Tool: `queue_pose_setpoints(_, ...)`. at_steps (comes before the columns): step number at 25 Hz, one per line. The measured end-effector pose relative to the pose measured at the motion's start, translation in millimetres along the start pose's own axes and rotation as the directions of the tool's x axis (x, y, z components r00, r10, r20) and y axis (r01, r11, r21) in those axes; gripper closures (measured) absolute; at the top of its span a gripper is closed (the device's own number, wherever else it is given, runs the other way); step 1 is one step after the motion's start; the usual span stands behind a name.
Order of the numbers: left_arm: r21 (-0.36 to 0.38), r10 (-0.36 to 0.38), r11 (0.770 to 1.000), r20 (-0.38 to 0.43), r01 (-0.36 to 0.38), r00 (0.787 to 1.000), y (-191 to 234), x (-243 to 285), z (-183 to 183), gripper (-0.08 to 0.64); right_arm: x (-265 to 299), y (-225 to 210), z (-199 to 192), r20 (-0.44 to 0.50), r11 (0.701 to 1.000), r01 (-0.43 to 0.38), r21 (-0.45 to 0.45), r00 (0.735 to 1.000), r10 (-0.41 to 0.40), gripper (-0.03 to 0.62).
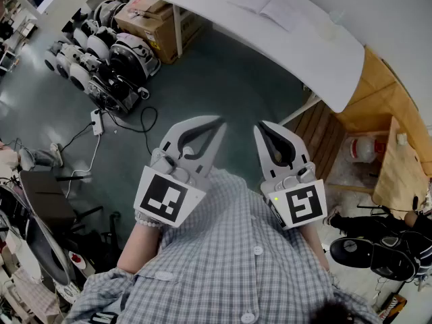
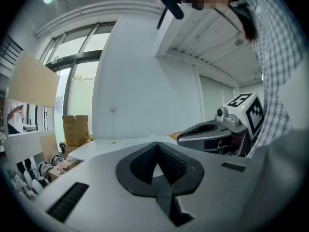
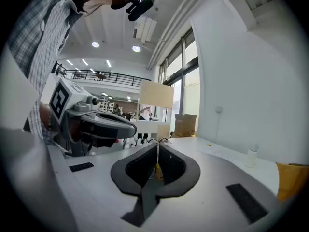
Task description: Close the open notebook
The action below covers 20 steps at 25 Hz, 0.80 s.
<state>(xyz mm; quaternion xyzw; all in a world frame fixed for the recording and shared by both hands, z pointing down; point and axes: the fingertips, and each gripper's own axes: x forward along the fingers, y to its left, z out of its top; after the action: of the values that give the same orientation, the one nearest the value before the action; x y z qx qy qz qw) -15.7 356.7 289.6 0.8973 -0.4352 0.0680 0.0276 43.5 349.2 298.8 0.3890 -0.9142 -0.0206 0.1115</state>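
Note:
The open notebook [image 1: 267, 5] lies flat on the white table [image 1: 317, 52] at the top of the head view, far ahead of both grippers. I hold my left gripper [image 1: 219, 121] and right gripper [image 1: 259, 126] side by side close to my chest, over the floor and well short of the table. Both are shut with nothing between the jaws. In the left gripper view the closed left gripper [image 2: 156, 143] points toward the table [image 2: 104, 145]. The closed right gripper [image 3: 158, 142] points the same way. The notebook itself is not clear in either gripper view.
A small bottle [image 1: 335, 19] stands on the table near its right end. Cardboard boxes [image 1: 154, 17] and a row of round black-and-white machines [image 1: 101, 56] sit on the floor at left, with a power strip and cable [image 1: 96, 121]. Wooden furniture [image 1: 378, 106] stands to the right.

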Motion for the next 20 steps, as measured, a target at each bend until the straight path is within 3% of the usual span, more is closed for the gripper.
queue_pose_setpoints(20,0.005,0.001,1.0,0.001,-0.001,1.0,1.1,15.6,12.0,0.563,5.4,-6.2,11.4,0.019,0.999,-0.025,-0.028,0.999,0.025,0.569)
